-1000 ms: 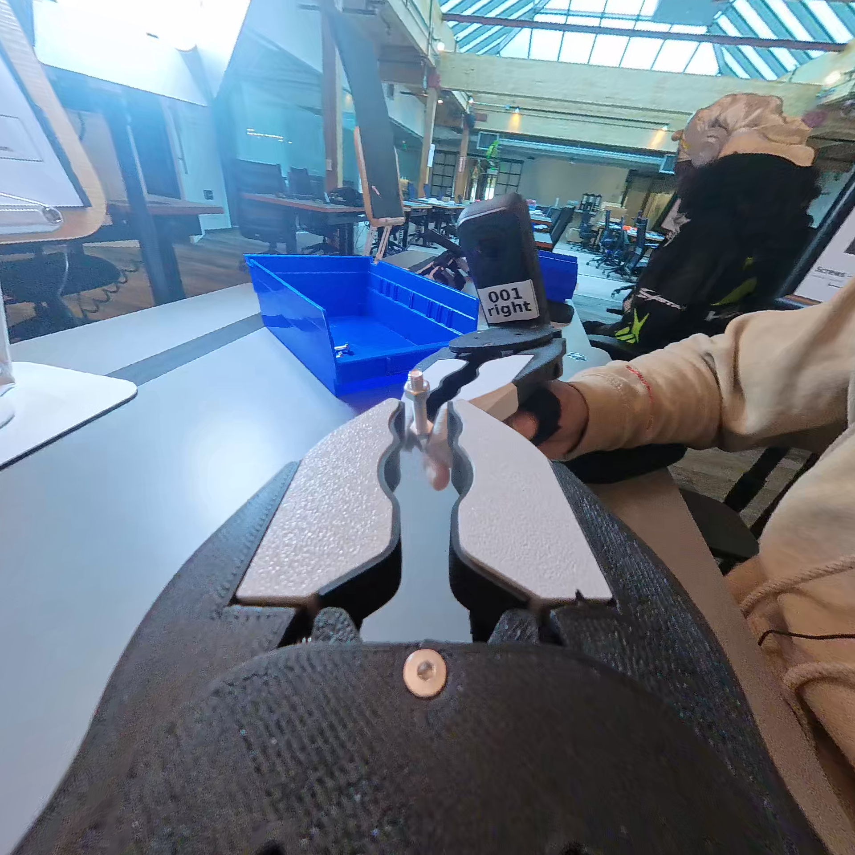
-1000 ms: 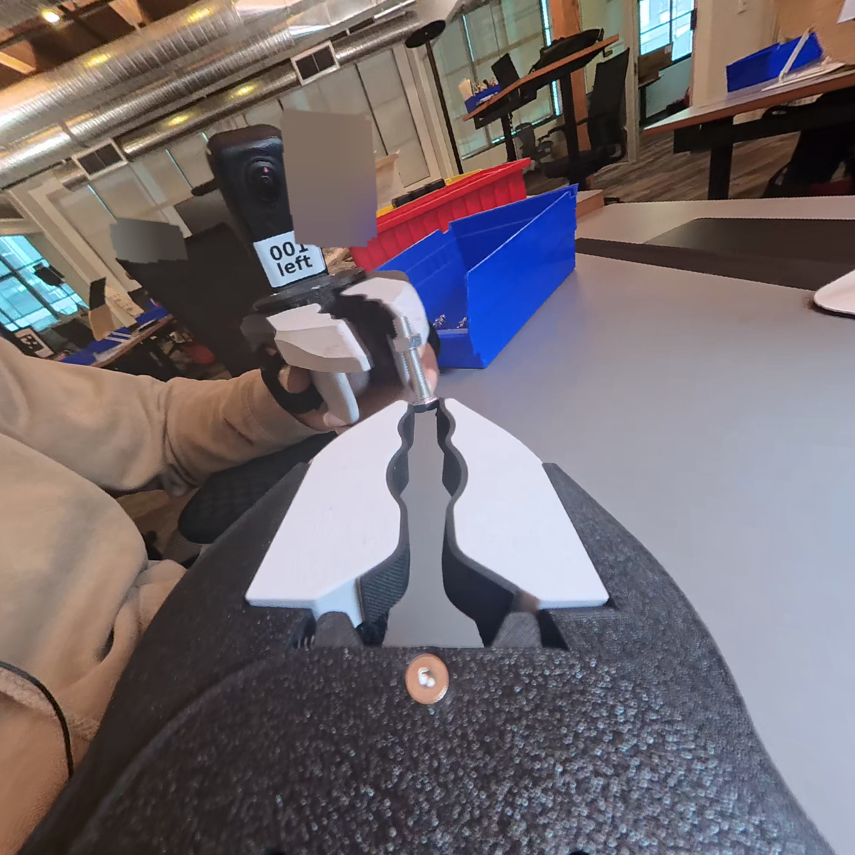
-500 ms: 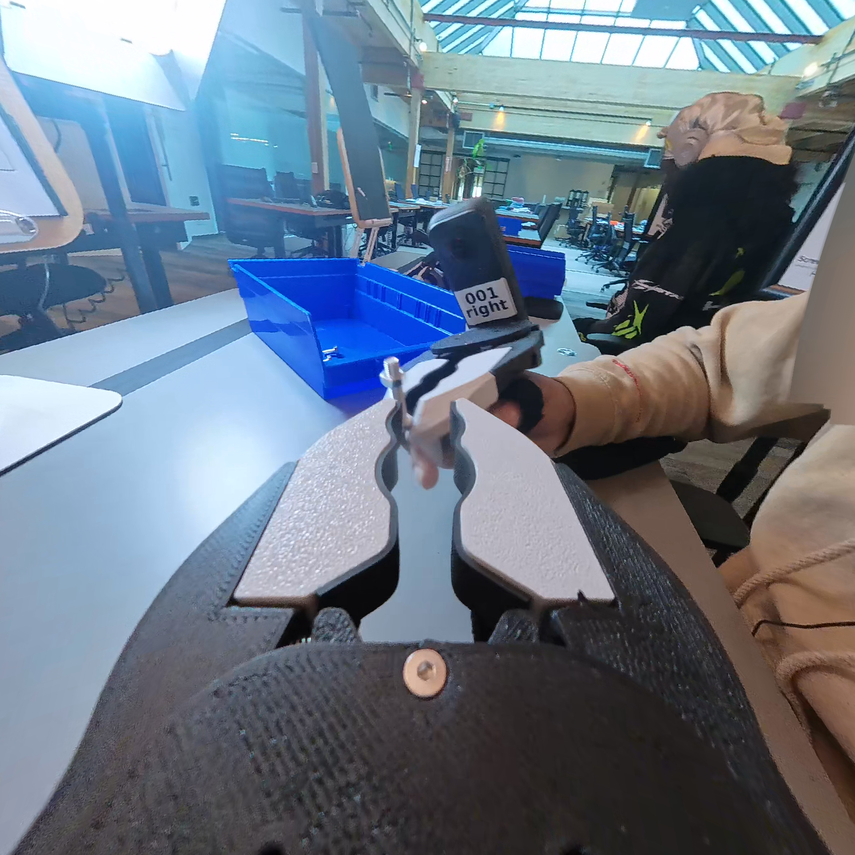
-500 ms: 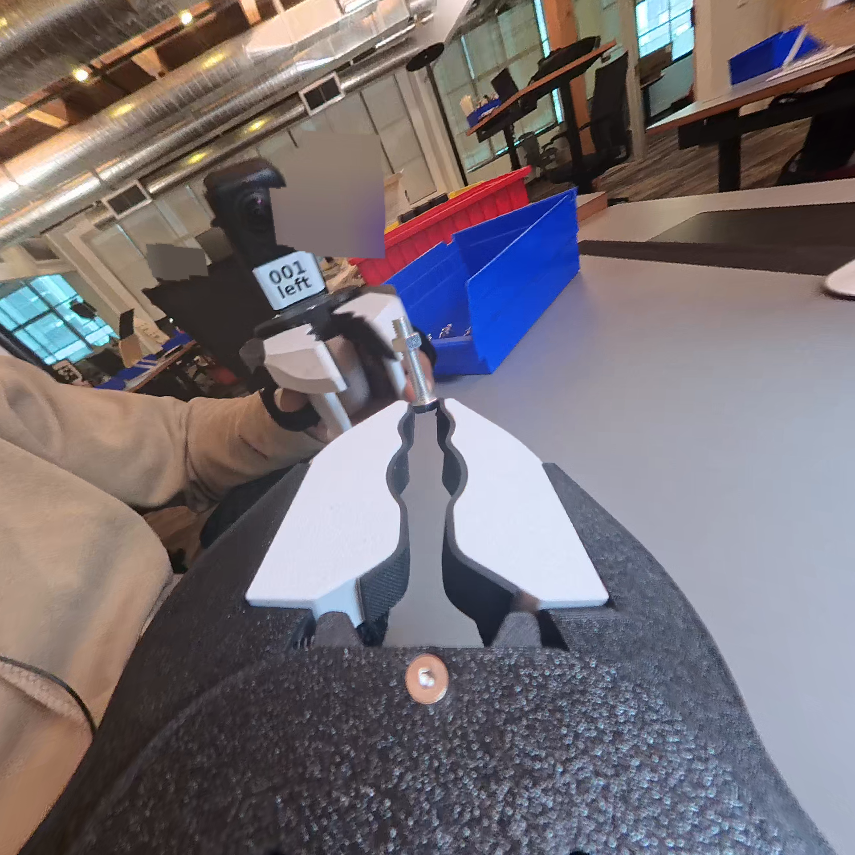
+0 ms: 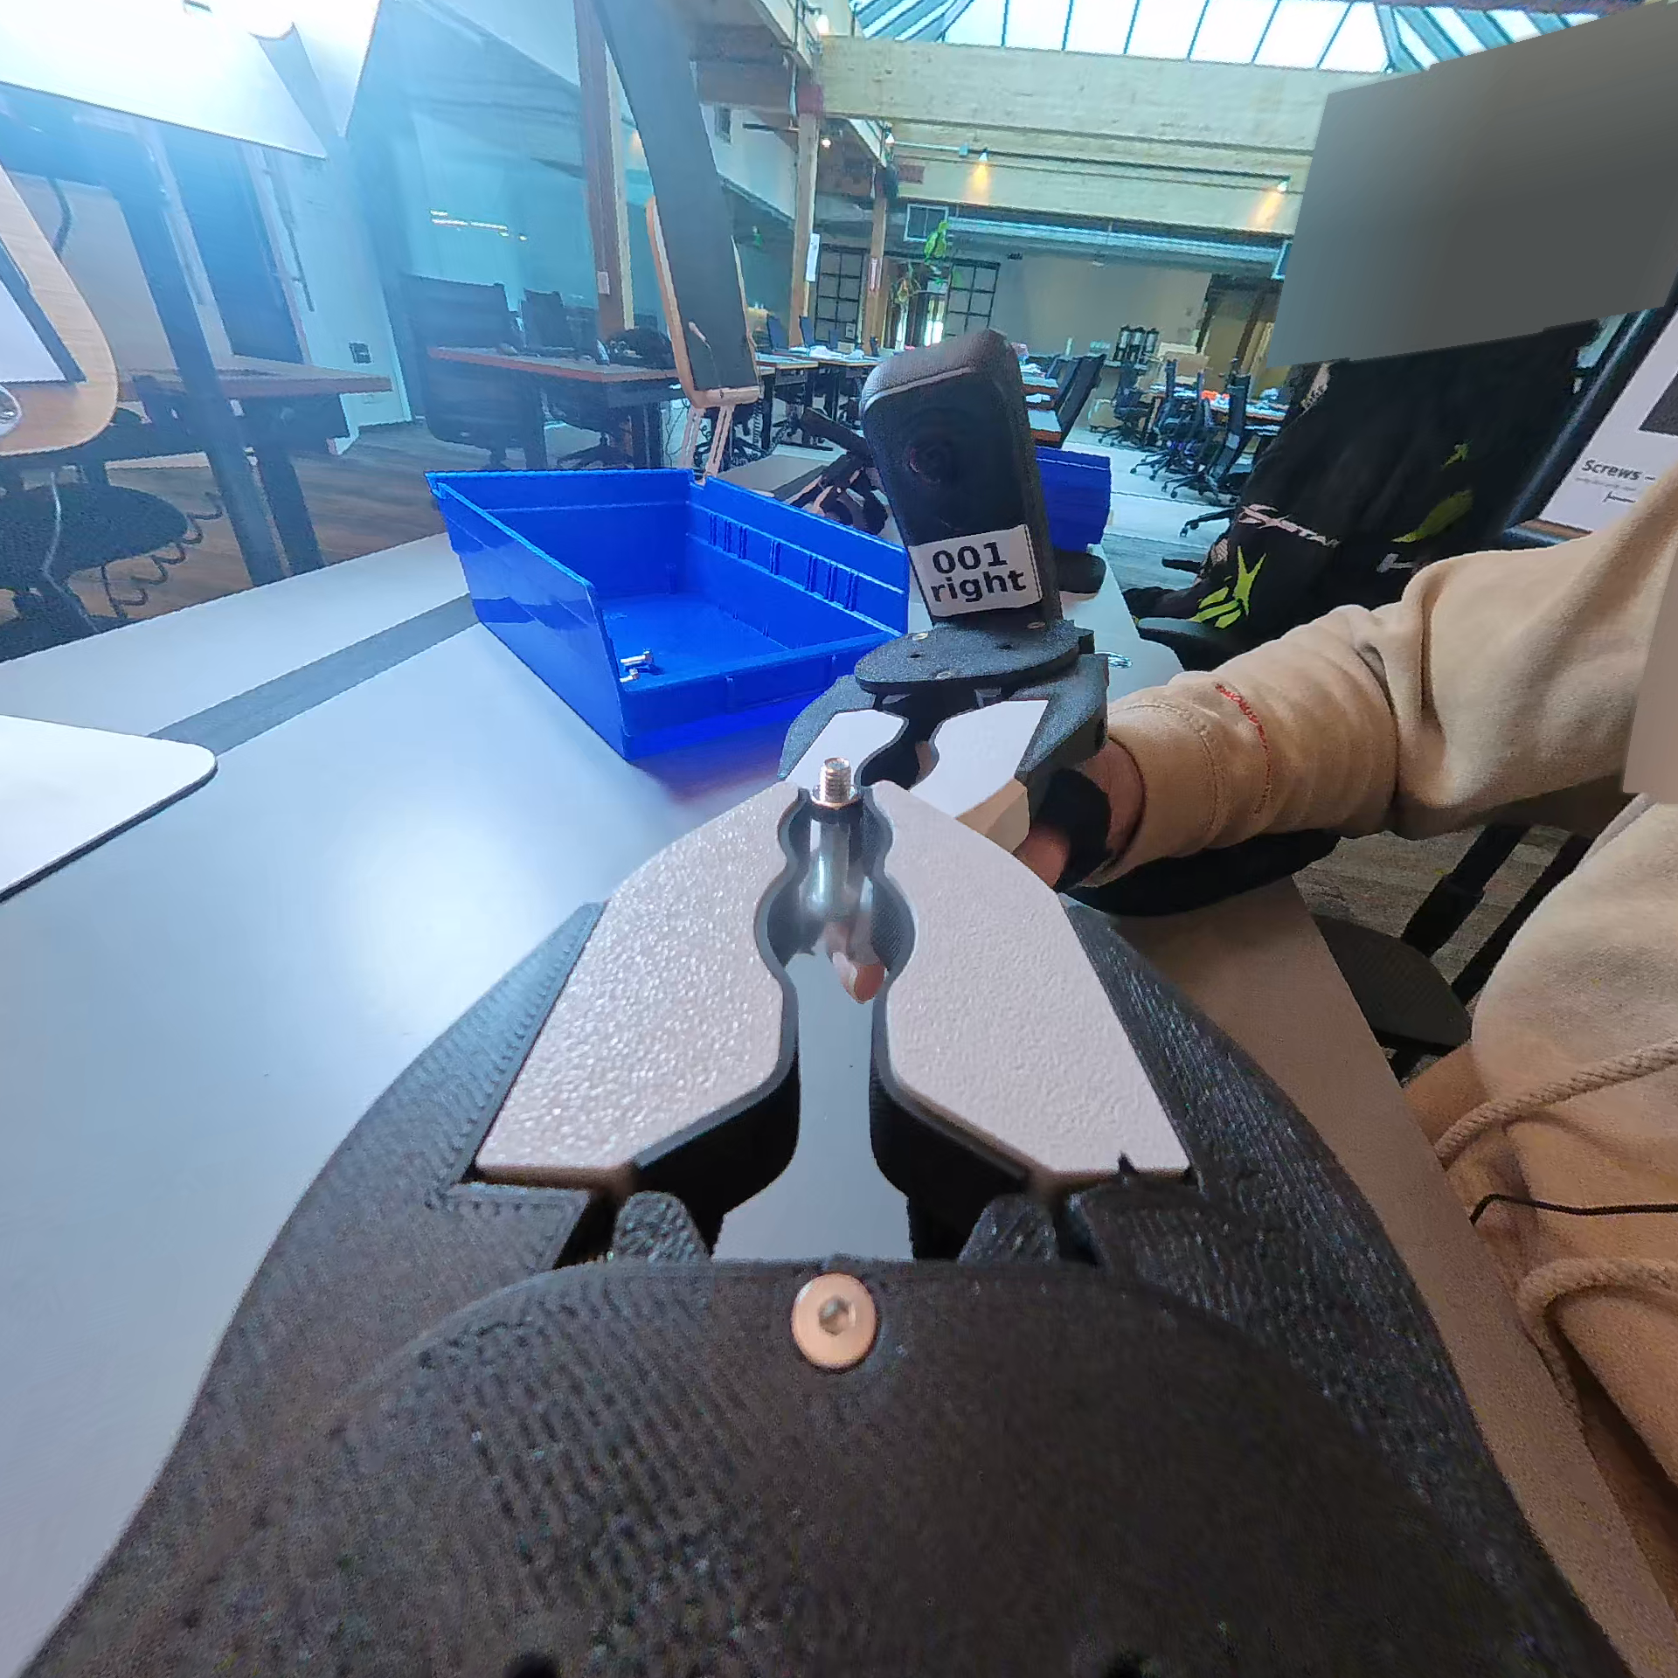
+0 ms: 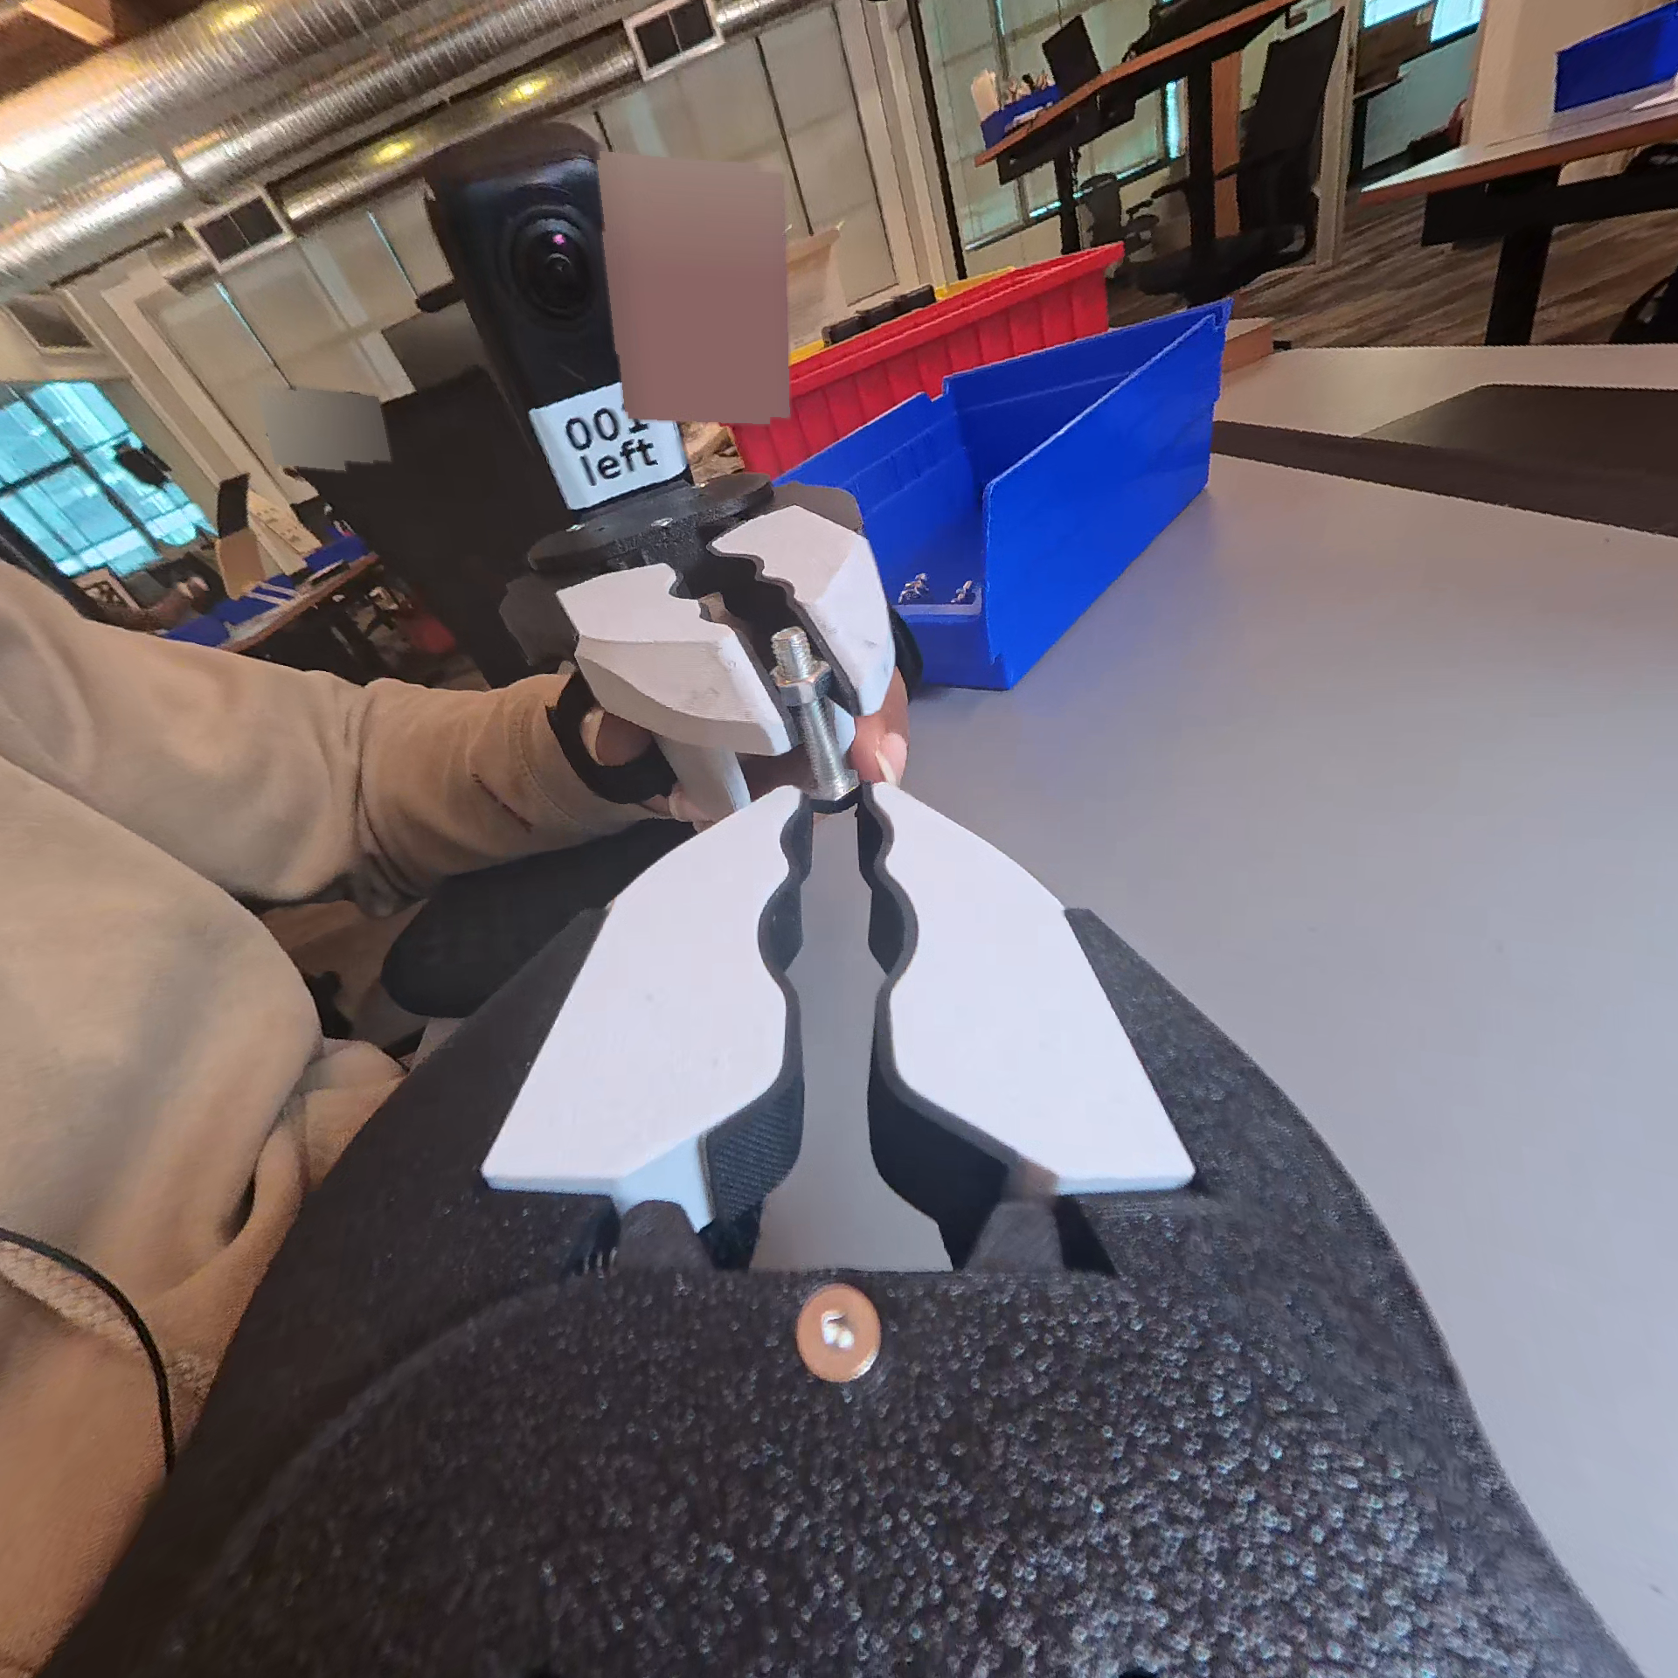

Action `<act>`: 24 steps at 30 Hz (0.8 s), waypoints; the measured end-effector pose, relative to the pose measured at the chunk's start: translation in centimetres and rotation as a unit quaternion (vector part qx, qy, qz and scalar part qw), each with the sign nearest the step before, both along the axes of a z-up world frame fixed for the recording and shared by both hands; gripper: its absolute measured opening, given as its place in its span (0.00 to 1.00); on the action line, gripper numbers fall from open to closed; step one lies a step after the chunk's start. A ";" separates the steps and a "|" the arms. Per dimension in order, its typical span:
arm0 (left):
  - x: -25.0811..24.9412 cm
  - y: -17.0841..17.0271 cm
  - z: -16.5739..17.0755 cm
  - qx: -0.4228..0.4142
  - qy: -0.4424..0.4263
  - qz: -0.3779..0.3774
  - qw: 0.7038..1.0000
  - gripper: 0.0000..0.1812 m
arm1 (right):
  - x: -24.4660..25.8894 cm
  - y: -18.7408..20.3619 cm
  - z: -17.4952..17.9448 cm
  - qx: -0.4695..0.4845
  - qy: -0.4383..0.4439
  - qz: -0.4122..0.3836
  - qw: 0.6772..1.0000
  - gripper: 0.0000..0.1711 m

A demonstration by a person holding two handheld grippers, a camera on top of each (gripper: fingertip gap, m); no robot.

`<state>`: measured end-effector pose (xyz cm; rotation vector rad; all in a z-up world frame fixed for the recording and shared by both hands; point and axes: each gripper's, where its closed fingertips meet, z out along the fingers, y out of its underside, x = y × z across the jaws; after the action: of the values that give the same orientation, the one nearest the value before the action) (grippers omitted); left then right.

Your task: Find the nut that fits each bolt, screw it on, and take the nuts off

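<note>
Holding loose hardware (image 5: 636,663): blue bin (image 5: 545,599).

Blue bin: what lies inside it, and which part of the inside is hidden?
The left wrist view shows the blue bin with one small metal fastener on its floor near the low front edge. The near side wall hides the floor strip right behind it.

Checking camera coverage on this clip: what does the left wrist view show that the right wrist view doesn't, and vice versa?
Left only: the white pad and the camera on the right tool. Right only: the red bin and the camera on the left tool. Both: the bolt clamped in the left tool, the blue bin, the grey table.
</note>
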<state>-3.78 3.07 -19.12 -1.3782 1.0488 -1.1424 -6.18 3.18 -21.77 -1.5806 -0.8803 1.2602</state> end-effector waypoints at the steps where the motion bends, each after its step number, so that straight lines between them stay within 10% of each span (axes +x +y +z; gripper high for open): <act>1: 0.0 0.2 0.0 0.000 0.000 0.006 1.000 0.06 | 0.2 0.3 0.0 -0.010 0.006 -0.007 1.000 0.05; 24: -2.4 4.4 -2.8 -0.048 0.075 0.081 0.993 0.00 | 1.4 2.0 -1.0 -0.019 -0.021 -0.049 0.998 0.00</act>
<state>-6.18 7.50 -21.91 -1.6151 0.9779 -0.9920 -4.74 5.21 -22.74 -1.6659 -0.7993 1.1843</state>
